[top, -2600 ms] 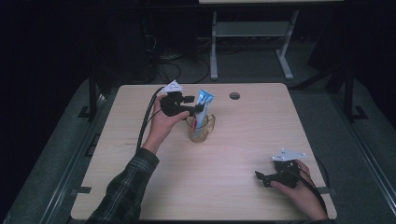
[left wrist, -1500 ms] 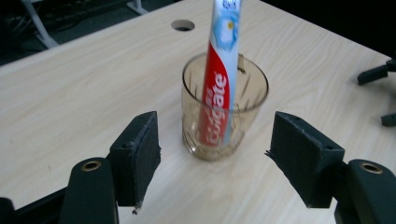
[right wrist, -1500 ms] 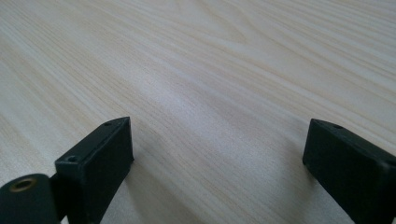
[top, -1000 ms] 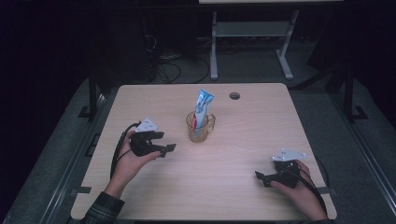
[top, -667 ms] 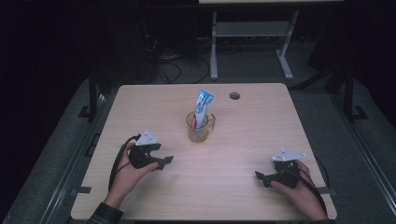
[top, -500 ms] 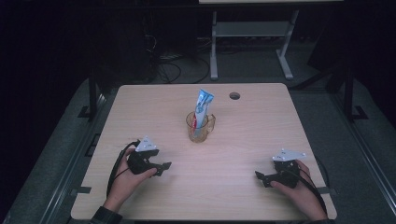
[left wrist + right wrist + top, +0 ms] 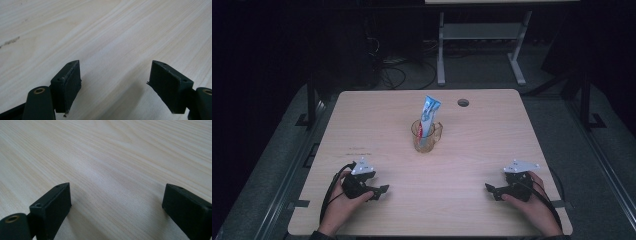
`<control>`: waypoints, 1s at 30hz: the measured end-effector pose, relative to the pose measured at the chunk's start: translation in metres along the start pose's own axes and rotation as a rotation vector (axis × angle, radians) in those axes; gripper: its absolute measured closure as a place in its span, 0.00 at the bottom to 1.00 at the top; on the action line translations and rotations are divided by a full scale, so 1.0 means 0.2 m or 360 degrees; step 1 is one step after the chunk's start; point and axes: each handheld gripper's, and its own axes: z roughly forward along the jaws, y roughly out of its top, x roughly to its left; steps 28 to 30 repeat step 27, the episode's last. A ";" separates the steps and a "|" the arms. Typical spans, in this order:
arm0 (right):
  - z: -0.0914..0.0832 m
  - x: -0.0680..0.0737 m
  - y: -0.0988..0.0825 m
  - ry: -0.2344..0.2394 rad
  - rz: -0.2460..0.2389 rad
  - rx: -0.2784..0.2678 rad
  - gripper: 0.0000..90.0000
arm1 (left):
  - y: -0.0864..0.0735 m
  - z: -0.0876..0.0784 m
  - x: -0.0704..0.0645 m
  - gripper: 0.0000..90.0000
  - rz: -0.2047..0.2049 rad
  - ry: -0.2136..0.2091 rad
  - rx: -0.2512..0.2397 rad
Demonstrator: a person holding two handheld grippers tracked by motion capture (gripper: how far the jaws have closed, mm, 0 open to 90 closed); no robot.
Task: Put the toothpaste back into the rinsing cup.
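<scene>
One glass mug (image 7: pixel 427 136), one toothpaste tube (image 7: pixel 428 114), one table (image 7: pixel 362 120), two tongs.

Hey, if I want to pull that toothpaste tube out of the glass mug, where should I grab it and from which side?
Grip the toothpaste tube on its upper part, which sticks out above the mug's rim. Come from above, jaws on its two flat faces. It leans up and to the right, so probably tilt the gripper to match. The lower end sits inside the glass, out of reach.

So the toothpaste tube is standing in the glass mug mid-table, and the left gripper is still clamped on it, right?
Not quite. In the high view the toothpaste tube does stand in the glass mug, but the left gripper rests open near the table's front edge, holding nothing.
</scene>
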 end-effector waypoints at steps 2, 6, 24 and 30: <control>0.00 0.00 0.00 0.0000 0.0001 -0.0001 0.08 | -0.01 0.00 0.00 0.27 0.0005 0.0009 -0.0004; 0.00 0.00 0.00 0.0000 0.0001 -0.0001 0.08 | -0.03 -0.01 0.01 0.27 0.0024 0.0043 -0.0030; 0.00 0.00 0.00 -0.0002 0.0002 -0.0001 0.08 | -0.11 -0.01 0.01 0.16 0.0053 0.0081 -0.0111; 0.00 0.00 0.00 -0.0001 0.0002 -0.0001 0.08 | -0.11 -0.01 0.01 0.16 0.0052 0.0081 -0.0111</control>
